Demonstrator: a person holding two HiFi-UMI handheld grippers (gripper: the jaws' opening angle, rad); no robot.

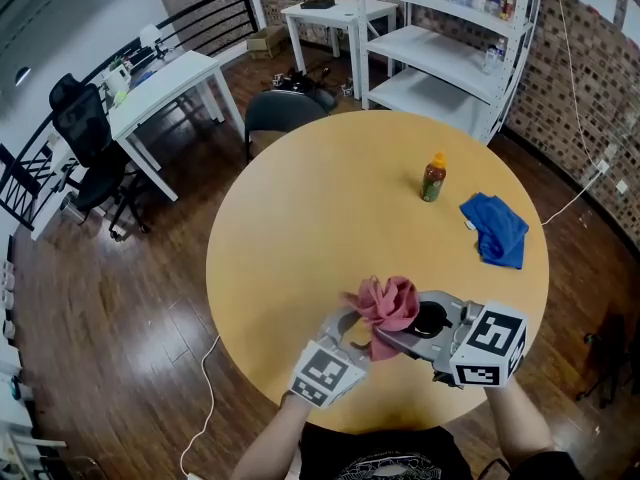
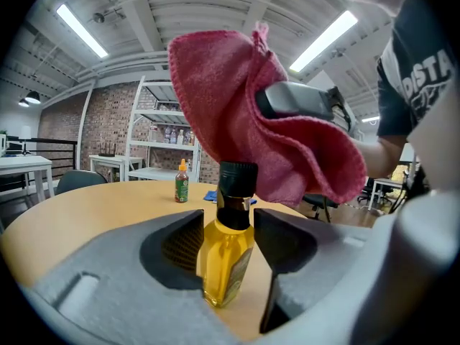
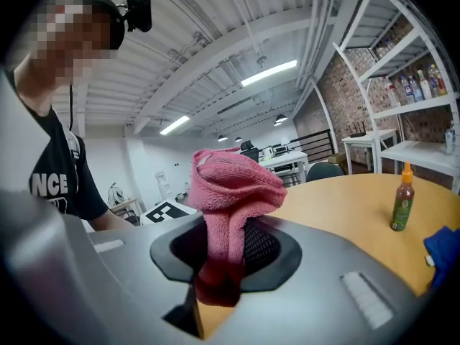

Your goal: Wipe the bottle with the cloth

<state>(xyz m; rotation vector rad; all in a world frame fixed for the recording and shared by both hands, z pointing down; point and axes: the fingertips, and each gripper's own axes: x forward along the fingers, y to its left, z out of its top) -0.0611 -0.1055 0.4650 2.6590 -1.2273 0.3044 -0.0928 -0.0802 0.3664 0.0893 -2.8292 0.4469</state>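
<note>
Over the table (image 1: pixel 300 218) edge, left gripper (image 2: pixel 228 244) clamping bottle (image 2: pixel 224 268), right gripper (image 3: pixel 219 254) pinching cloth (image 3: pixel 231 184) above its cap (image 2: pixel 238 177).

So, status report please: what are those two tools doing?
Left tool shut on yellow bottle. Right tool shut on pink cloth, up at the bottle's cap. Small sauce bottle, blue cloth well clear.

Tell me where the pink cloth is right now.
In the head view the pink cloth is over the table near its front edge, clamped in the right gripper and bunched just above the yellow bottle that the left gripper holds.
</note>
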